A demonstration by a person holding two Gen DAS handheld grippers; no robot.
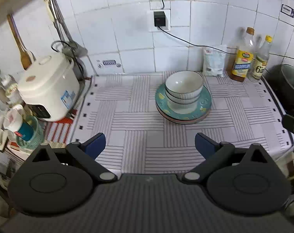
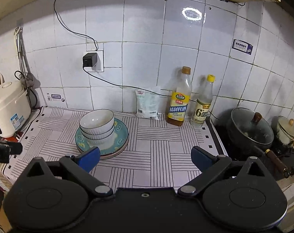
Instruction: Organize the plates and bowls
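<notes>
Bowls [image 1: 183, 91] sit nested on the plates [image 1: 205, 104] mid tabletop [image 1: 127, 128], w/ left gripper [image 1: 150, 145] & right gripper [image 2: 145, 158] both spread wide, empty, well short; stack looks done, so prob. just back off w/o nudging it.

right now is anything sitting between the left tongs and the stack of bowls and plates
Nothing visible does. The left tongs are open over bare striped cloth, and the stacked bowls on the plates sit straight ahead with only cloth between. The bottles and white bag stand behind the stack, by the wall.
</notes>
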